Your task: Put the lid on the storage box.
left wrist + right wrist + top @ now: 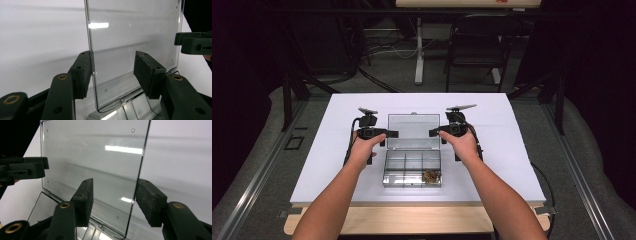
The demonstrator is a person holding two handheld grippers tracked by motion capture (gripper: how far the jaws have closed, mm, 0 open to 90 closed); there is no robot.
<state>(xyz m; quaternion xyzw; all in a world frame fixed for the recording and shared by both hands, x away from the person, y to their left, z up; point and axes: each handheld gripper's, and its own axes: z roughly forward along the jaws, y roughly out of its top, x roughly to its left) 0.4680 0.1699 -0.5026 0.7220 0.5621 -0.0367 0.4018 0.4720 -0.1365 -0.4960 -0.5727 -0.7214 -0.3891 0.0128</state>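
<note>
item: clear compartment box (412, 170) at table (312, 150) centre, lid (413, 131) raised upright. left gripper (393, 133) and right gripper (433, 132): jaws wide, straddling opposite lid edges, pads not pressing. handling: close both evenly, then lower lid without twisting.

A recording lab — white-topped table (337, 150), black drapes (242, 75), floor cables (387, 50), folding chair (477, 45).

Left tongs (388, 133) gape, pointing inward; right tongs (435, 132) likewise, facing them; forearms converge.
</note>
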